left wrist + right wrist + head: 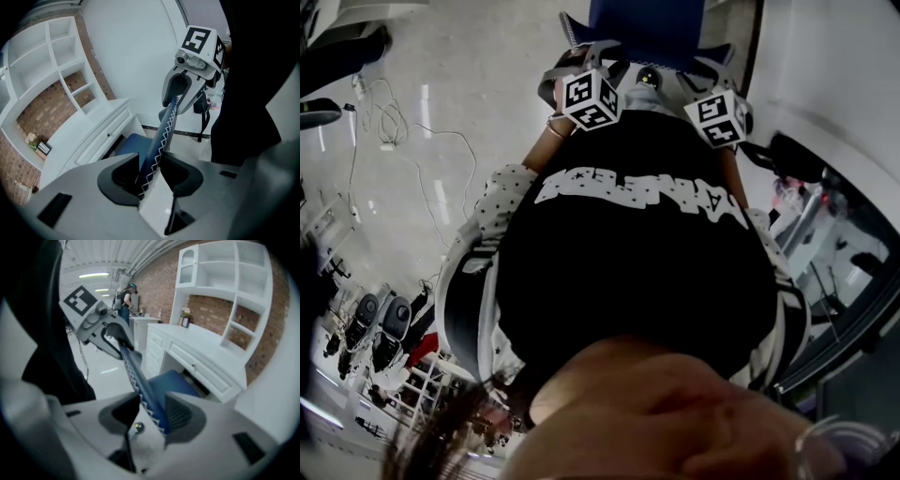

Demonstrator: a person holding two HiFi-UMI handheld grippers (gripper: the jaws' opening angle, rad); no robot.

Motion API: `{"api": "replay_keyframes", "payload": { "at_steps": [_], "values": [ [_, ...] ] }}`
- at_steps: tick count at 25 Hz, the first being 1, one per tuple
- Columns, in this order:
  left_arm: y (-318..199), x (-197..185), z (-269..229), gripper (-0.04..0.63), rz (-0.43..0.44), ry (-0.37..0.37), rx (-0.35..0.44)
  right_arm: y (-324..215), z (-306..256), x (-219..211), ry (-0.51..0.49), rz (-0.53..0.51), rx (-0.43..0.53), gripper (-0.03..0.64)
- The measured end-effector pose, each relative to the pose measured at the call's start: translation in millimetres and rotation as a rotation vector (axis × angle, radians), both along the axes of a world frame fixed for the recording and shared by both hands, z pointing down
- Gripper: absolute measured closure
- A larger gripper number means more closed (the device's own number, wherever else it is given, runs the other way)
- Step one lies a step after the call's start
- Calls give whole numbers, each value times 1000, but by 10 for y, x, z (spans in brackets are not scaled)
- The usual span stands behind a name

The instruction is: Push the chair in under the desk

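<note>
The chair has a blue backrest (647, 28) with white zigzag stitching along its edge, and a blue seat (131, 143) that sits partly in the knee gap of the white desk (89, 131). My left gripper (150, 165) is shut on one end of the backrest's top edge (164, 131). My right gripper (152, 404) is shut on the other end, with the blue edge (138, 376) pressed against its ribbed pad. In the head view both grippers, left (574, 58) and right (719, 64), reach forward past my black shirt. The desk (206, 355) stands just beyond the seat (171, 380).
A white shelf hutch (225, 277) rises on the desk against a brick wall. More white cabinets (140, 326) stand beyond it, with a person (125, 296) beside them. Cables (389, 122) trail over the pale floor to my left, where dark equipment (380, 328) is grouped.
</note>
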State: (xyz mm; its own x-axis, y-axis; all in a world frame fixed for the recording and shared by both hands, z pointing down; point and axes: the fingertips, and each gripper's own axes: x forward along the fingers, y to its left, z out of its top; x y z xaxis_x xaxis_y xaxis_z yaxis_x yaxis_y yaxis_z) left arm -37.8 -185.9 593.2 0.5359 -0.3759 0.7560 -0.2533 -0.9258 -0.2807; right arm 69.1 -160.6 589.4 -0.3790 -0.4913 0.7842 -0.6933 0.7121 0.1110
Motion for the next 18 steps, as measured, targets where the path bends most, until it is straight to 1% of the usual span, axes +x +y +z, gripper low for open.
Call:
{"api": "replay_keyframes", "payload": {
  "at_steps": [3, 8, 13, 18],
  "values": [
    [-84, 53, -29, 428, -6, 1, 5, -111, -18, 60, 10, 0, 5, 433],
    [-167, 175, -6, 431, 9, -2, -1, -213, -2, 174, 13, 0, 11, 431],
    [-213, 167, 19, 430, 0, -9, -12, -254, 21, 168, 7, -13, 15, 430],
    [-358, 209, 15, 431, -8, -11, -5, -408, 16, 213, 9, -3, 24, 429]
  ]
}}
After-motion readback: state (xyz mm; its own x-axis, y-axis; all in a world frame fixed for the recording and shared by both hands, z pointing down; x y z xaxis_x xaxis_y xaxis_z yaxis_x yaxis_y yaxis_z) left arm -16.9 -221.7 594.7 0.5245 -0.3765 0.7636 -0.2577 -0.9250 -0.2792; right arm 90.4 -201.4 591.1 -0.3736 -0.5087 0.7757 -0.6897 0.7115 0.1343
